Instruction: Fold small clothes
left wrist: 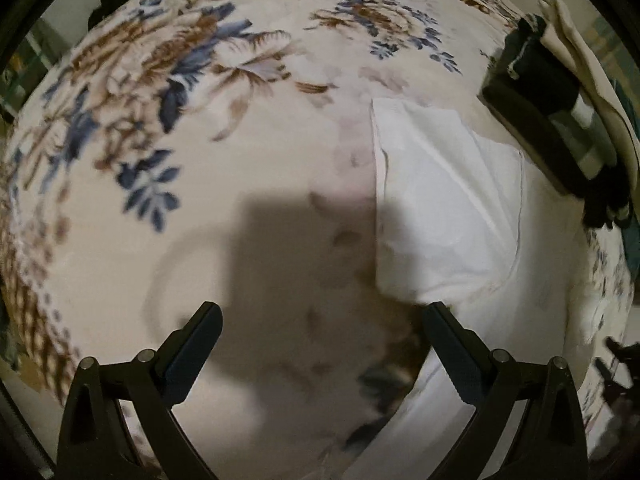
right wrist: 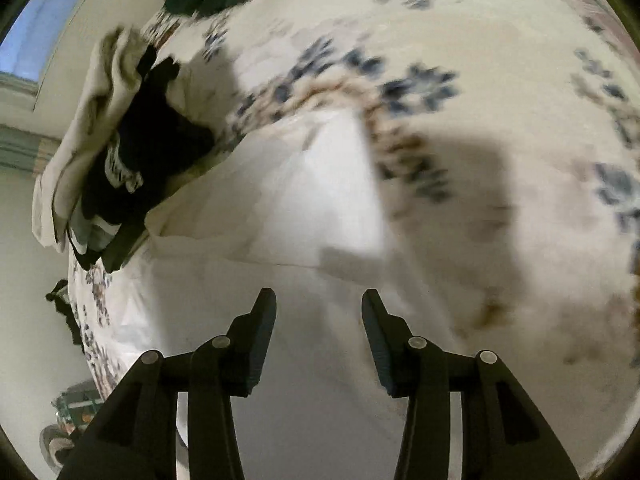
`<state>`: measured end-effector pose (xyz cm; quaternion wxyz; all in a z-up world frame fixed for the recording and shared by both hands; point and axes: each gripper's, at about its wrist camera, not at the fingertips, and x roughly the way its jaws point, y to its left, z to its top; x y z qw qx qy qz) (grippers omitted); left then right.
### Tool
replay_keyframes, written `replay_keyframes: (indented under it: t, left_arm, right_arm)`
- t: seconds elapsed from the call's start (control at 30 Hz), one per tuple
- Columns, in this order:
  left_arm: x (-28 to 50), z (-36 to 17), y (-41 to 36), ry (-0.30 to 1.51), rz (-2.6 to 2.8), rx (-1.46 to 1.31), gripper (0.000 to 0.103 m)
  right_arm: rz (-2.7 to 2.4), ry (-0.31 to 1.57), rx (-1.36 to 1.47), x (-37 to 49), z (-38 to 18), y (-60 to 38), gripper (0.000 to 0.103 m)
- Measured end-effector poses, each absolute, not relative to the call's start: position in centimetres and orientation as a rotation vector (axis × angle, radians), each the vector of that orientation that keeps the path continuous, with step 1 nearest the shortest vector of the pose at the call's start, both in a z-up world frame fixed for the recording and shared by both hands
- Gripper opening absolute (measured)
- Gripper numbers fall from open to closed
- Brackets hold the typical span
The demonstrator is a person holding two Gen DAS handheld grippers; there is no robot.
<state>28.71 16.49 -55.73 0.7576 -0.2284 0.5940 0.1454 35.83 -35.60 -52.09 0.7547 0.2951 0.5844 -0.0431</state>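
Left wrist view: left gripper (left wrist: 322, 320) at the bottom of the frame, fingers spread wide, nothing between them, hanging above a floral bedspread (left wrist: 168, 128) with blue and brown blooms on cream. Right finger (left wrist: 448, 348) over the lower edge of a white garment (left wrist: 448, 200), contact not clear. Garment lying folded and flat on the bedspread, right of centre, with a straight left edge and a diagonal crease across it. Dark shadow of the gripper across the middle of the frame, touching the garment's left edge. At the upper right edge, a pile of dark clothes (left wrist: 540, 92) with a pale striped band, just beside the garment's far corner, and a cream cloth (left wrist: 576, 52) draped along the pile's outer side.

Right wrist view, blurred: right gripper (right wrist: 319, 312) at the bottom centre, fingers parted, gripping nothing, above the near part of the white garment (right wrist: 304, 200), which fills the centre of the frame. Dark clothes (right wrist: 152, 148) at the left, touching the garment's left edge, with the cream cloth (right wrist: 92, 120) beyond them. Floral bedspread (right wrist: 460, 60) across the upper and right parts, with a broad shadow at the right.
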Motion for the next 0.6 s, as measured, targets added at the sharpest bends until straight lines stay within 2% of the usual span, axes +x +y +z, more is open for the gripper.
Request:
replay_keyframes:
  t: [0.07, 0.13, 0.2, 0.3, 0.37, 0.4, 0.43, 0.47, 0.53, 0.57, 0.6]
  left_arm:
    - [29.3, -56.3, 16.2, 1.304, 0.312, -0.504, 0.103]
    - [29.6, -56.6, 15.9, 1.314, 0.307, -0.507, 0.103]
    - [29.7, -56.6, 15.5, 1.321, 0.293, -0.496, 0.103]
    - [29.6, -56.5, 15.3, 1.325, 0.282, -0.478, 0.103]
    - [29.5, -56.5, 15.3, 1.323, 0.283, -0.479, 0.103]
    - [29.4, -56.6, 15.4, 1.323, 0.282, -0.481, 0.103]
    - [29.2, -56.7, 15.4, 1.324, 0.282, -0.481, 0.103]
    - [29.4, -56.8, 15.3, 1.325, 0.285, -0.480, 0.103]
    - [29.3, -57.1, 15.2, 1.329, 0.285, -0.481, 0.103]
    - [29.2, -57.2, 15.1, 1.329, 0.284, -0.478, 0.103]
    - [29.0, -57.1, 15.0, 1.327, 0.284, -0.469, 0.103]
  right_arm:
    - [-0.028, 1.400, 0.673, 36.9, -54.9, -32.7, 0.047]
    - [0.208, 1.510, 0.836, 36.5, -57.0, -29.3, 0.047]
    - [0.423, 1.566, 0.943, 34.9, -57.1, -26.0, 0.047]
    - [0.340, 1.478, 0.929, 32.8, -54.9, -27.0, 0.047]
    - [0.133, 1.346, 0.946, 31.7, -53.6, -31.1, 0.047]
    - [0.003, 1.291, 0.918, 31.3, -53.2, -33.1, 0.049]
    - [-0.088, 1.253, 0.889, 31.1, -53.0, -34.5, 0.057]
    - [-0.181, 1.230, 0.843, 31.3, -53.2, -35.9, 0.062]
    - [-0.238, 1.250, 0.793, 32.2, -54.7, -36.9, 0.063]
    - [-0.233, 1.294, 0.781, 32.8, -56.1, -36.6, 0.058]
    - [-0.196, 1.290, 0.800, 32.9, -56.7, -36.2, 0.030]
